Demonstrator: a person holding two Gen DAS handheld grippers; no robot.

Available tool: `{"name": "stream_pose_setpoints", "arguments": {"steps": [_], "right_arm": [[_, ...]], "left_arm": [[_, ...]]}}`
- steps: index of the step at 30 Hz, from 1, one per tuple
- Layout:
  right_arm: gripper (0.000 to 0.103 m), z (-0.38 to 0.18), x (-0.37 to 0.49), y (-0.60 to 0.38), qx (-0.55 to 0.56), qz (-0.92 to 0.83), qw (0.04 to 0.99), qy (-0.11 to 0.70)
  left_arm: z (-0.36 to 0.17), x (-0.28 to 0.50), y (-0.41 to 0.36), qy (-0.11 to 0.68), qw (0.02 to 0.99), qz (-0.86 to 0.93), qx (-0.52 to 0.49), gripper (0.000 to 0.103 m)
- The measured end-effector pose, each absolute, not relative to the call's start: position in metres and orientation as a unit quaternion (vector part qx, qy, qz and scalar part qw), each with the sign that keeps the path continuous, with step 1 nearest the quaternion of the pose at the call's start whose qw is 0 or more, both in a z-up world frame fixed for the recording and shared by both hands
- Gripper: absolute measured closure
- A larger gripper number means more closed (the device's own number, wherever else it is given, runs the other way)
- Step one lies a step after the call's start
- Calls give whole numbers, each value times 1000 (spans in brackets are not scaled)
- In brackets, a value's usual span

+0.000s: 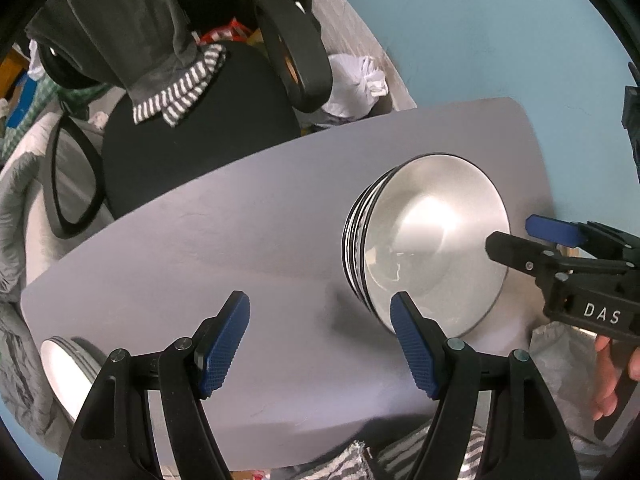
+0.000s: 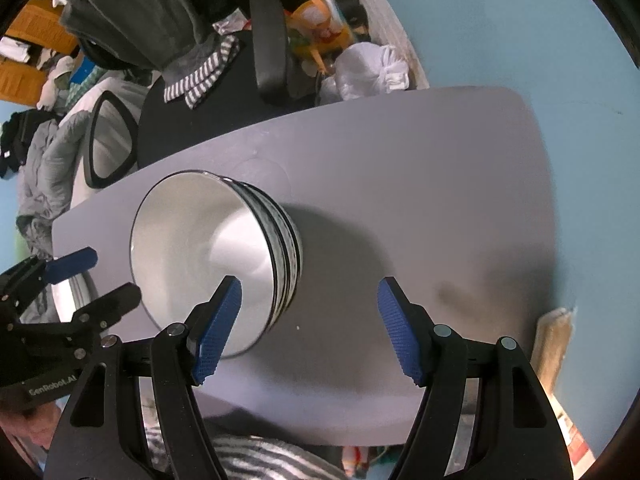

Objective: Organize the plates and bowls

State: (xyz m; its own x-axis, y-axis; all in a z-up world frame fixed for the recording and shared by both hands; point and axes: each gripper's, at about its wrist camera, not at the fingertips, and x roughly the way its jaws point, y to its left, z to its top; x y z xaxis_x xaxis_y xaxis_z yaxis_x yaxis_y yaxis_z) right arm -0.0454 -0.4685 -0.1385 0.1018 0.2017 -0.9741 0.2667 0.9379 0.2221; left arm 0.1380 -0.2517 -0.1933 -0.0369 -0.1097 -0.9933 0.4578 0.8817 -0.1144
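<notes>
A stack of white bowls with dark rims [image 1: 432, 240] stands on the grey table [image 1: 240, 240]; it also shows in the right wrist view [image 2: 208, 248]. A stack of white plates [image 1: 68, 376] sits at the table's near left edge, partly hidden behind the left gripper in the right wrist view [image 2: 74, 296]. My left gripper [image 1: 320, 344] is open and empty above the table, just left of the bowls. My right gripper [image 2: 310, 328] is open and empty, just right of the bowls; it also shows in the left wrist view [image 1: 516, 240].
A black office chair [image 1: 192, 132] with draped grey clothing stands behind the table. A white bag [image 1: 356, 84] lies by the blue wall. Striped fabric [image 2: 260, 460] lies at the near edge. A light object [image 2: 554, 344] leans at the table's right end.
</notes>
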Motion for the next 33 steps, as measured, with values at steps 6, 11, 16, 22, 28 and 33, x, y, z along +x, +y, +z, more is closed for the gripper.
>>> {"name": "stream_pose_setpoints", "arguments": {"steps": [6, 11, 16, 22, 28, 33], "right_arm": [[33, -155, -32, -471, 185, -7, 703, 687], [33, -165, -26, -470, 180, 4, 694, 697], [33, -174, -23, -473, 175, 3, 687, 705], [56, -178, -21, -471, 169, 12, 681, 713], [61, -179, -21, -472, 176, 22, 678, 713], [68, -180, -18, -472, 187, 30, 675, 713]], "left_arm": [[-209, 149, -257, 708, 666, -207, 109, 29], [-222, 155, -263, 720, 653, -207, 108, 38], [-231, 161, -265, 730, 643, -206, 102, 48], [-242, 163, -264, 748, 626, -206, 82, 59], [-244, 162, -268, 753, 619, -211, 73, 67], [-245, 162, -270, 754, 619, -210, 63, 67]]}}
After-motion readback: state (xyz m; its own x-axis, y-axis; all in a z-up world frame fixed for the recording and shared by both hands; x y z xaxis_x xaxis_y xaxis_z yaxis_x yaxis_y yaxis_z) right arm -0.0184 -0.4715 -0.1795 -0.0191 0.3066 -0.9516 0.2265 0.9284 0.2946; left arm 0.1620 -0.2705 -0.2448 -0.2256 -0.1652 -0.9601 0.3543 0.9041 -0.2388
